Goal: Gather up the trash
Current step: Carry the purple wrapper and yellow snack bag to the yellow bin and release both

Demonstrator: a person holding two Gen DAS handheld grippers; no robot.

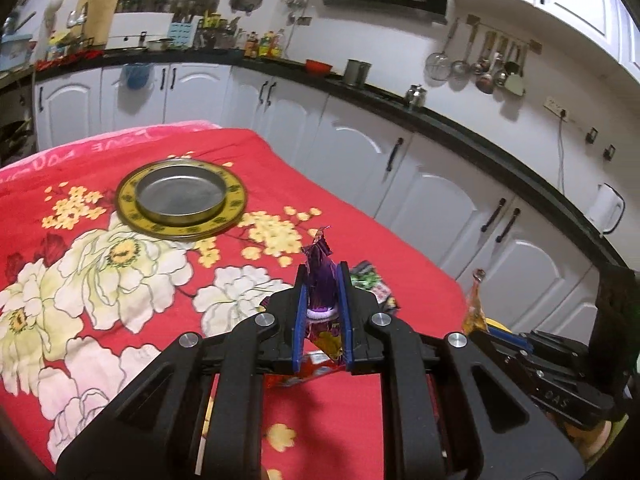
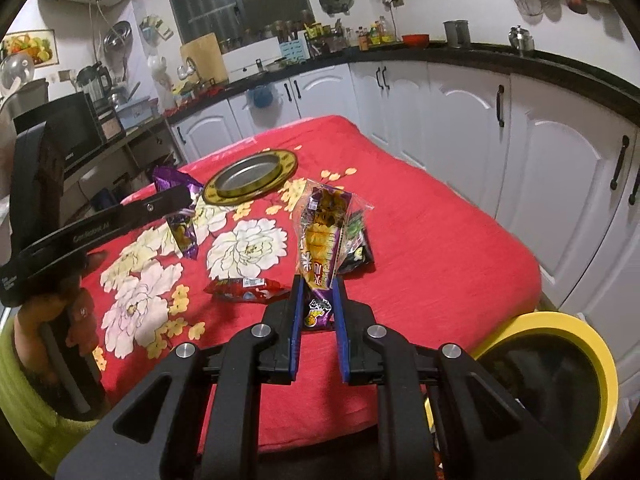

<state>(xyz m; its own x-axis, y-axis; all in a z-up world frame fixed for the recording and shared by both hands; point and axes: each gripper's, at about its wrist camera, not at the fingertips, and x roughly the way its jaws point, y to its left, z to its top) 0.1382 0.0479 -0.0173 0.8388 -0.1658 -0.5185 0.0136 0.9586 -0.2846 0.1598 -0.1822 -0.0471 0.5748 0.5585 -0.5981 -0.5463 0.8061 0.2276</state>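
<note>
Holding: your left gripper (image 1: 323, 280) pinches a purple wrapper (image 1: 320, 276); right gripper (image 2: 317, 292) clamps a yellow packet (image 2: 320, 236).
Next: carry both to the yellow bin (image 2: 600, 364), at 4 o'clock.

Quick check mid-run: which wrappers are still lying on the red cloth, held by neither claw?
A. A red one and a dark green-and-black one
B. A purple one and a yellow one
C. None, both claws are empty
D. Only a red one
A: the red wrapper and the dark green-and-black wrapper lie on the cloth, while the left claw pinches a purple wrapper and the right claw pinches a yellow-and-purple wrapper.
</note>
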